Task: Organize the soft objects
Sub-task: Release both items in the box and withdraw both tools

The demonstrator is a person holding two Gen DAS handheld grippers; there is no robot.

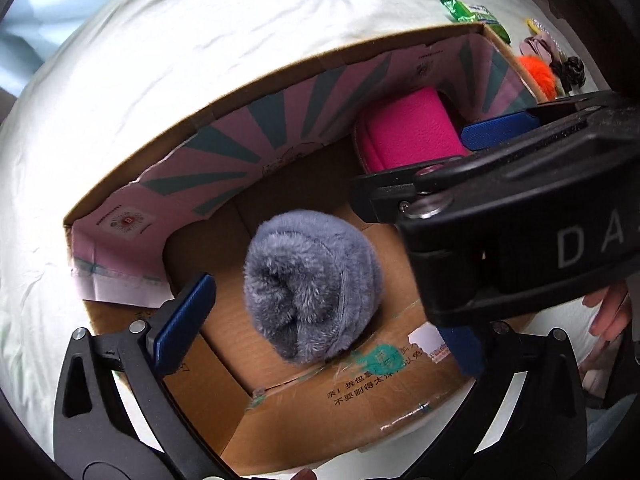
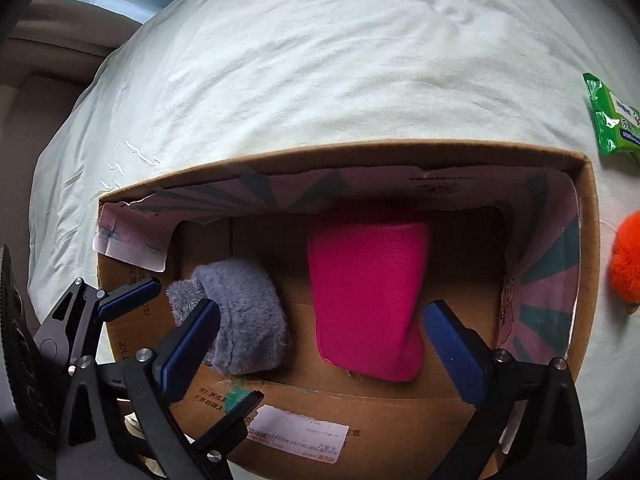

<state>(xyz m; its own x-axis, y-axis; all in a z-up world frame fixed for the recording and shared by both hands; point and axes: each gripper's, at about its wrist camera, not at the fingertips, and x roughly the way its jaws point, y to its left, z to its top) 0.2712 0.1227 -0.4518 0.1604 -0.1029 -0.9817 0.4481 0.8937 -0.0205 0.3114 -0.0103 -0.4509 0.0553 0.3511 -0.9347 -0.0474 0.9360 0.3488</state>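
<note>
An open cardboard box [image 1: 132,184] [image 2: 360,156] sits on a pale bedsheet. A grey fluffy roll [image 1: 312,284] [image 2: 244,316] and a pink pouch [image 1: 412,132] [image 2: 368,296] lie on its floor. My left gripper [image 1: 320,328] is open above the grey roll, jaws on either side and not touching it. My right gripper [image 2: 324,340] is open over the box, in front of the pink pouch, holding nothing. The right gripper's body also crosses the left wrist view [image 1: 520,216].
A green wipes packet [image 1: 476,14] [image 2: 612,120], an orange fluffy pom-pom [image 1: 538,74] [image 2: 626,260], a pink hair clip [image 1: 540,46] and a black scrunchie [image 1: 570,70] lie on the sheet to the right of the box.
</note>
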